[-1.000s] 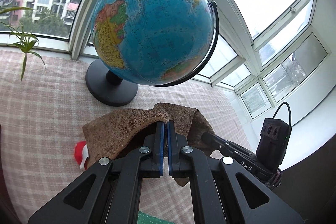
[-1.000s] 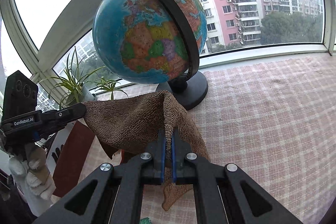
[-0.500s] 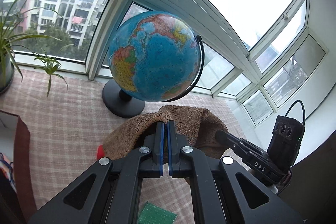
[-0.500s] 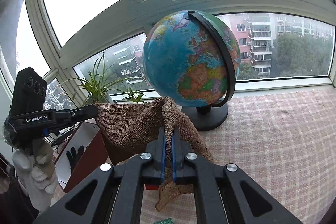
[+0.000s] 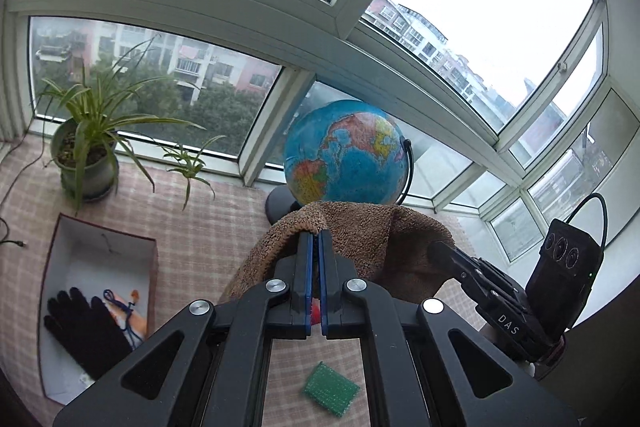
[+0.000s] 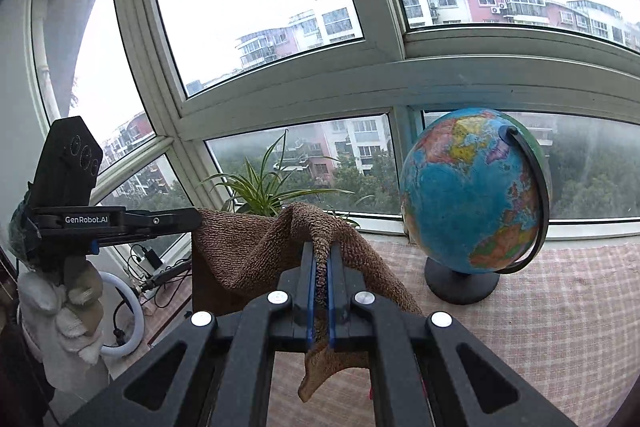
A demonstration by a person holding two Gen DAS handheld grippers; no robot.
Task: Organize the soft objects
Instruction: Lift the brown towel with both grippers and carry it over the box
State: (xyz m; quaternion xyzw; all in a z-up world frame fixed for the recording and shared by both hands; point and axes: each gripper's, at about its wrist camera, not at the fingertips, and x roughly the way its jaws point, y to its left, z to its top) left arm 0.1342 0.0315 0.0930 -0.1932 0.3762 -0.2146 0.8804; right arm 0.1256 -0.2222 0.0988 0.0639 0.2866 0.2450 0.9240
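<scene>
The brown looped-pile towel hangs in the air above the checked bench, stretched sideways between both claws with its loose corner drooping. The left claw pinches one top edge; the right claw clamps the other. Behind stands a round globe; left, a white-lined box holds a black glove.

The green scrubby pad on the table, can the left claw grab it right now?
Probably not yet. The left claw is shut on the brown towel, which the right claw also pinches. The green pad lies uncovered below, so it must let go first.
</scene>
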